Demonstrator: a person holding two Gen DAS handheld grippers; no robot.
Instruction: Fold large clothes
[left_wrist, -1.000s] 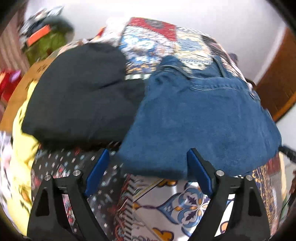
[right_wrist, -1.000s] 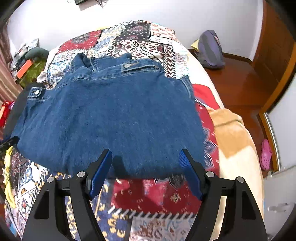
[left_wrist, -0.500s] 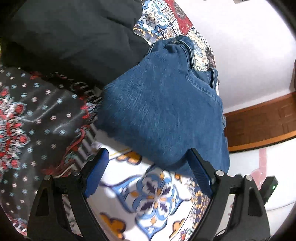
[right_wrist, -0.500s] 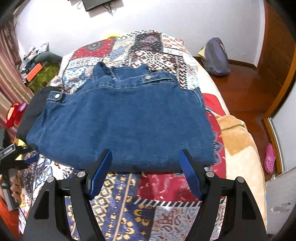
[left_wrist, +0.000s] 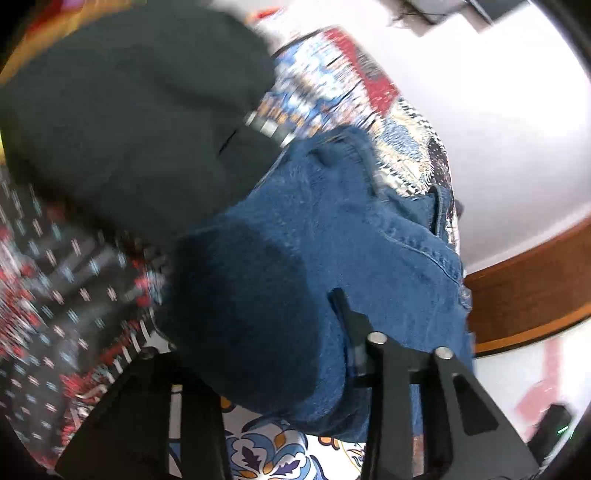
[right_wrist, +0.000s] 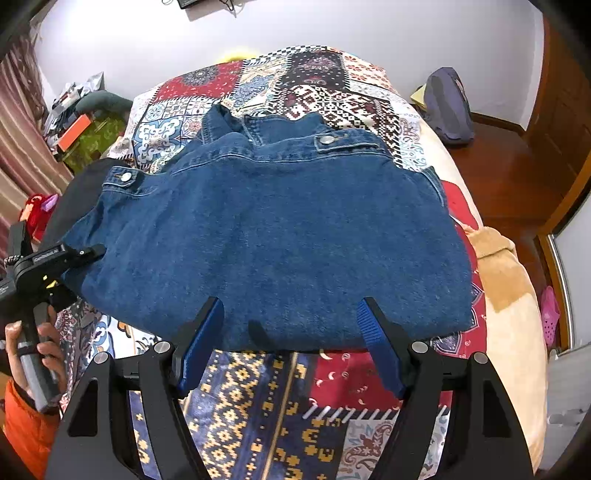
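A folded blue denim jacket lies on the patchwork bedspread. My right gripper is open and empty at the jacket's near edge, fingers apart over the fold. My left gripper is pushed into the jacket's left corner; the denim bulges between its fingers and hides the tips. In the right wrist view the left gripper touches the jacket's left edge. A black garment lies beside the jacket on the left.
A tan blanket lies at the bed's right edge. A dark bag sits on the wooden floor at right. Clutter and an orange box stand at far left. A wooden door is at right.
My left gripper has moved forward into the jacket's left corner, and the denim now fills the space between its fingers. My right gripper has stayed at the near edge.
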